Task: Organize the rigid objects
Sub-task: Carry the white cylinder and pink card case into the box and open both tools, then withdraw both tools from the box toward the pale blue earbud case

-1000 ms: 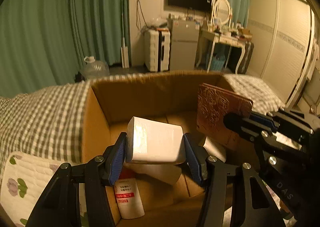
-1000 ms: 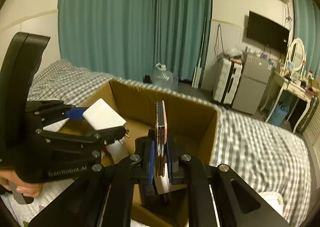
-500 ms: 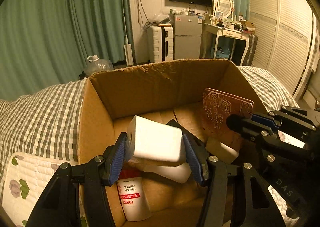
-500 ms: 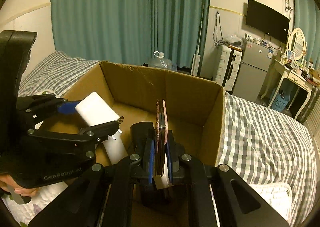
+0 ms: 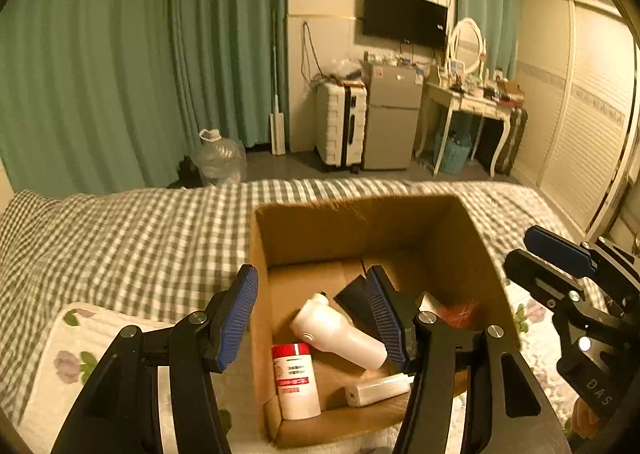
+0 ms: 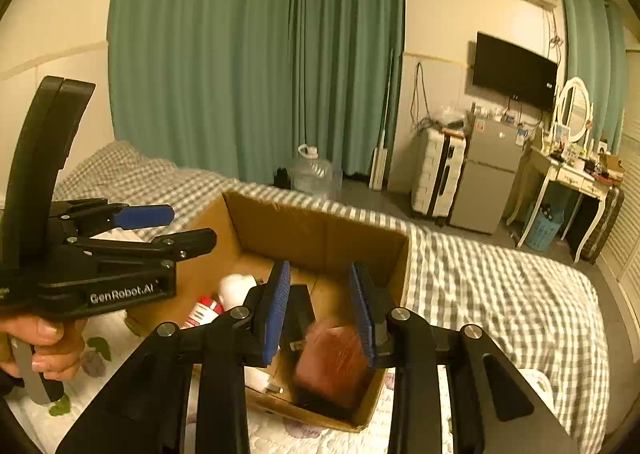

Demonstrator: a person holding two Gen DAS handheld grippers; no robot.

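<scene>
The bed (image 5: pixel 132 238) is covered by a grey-and-white checked sheet. A white floral quilted pad (image 5: pixel 76 350) lies on its near side. An open cardboard box (image 5: pixel 476 254) rests directly on the bed, partly over the pad.

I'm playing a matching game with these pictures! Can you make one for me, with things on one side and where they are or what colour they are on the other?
Things:
1. cardboard box
2. white bottle
3. red-capped bottle
4. suitcase

Clues:
A. stands on the floor beside the small fridge
B. sits on the checked bedspread
C. lies slanted in the middle of the box
D. lies against the box's left wall

Pairs: 1-B, 2-C, 3-D, 4-A
</scene>
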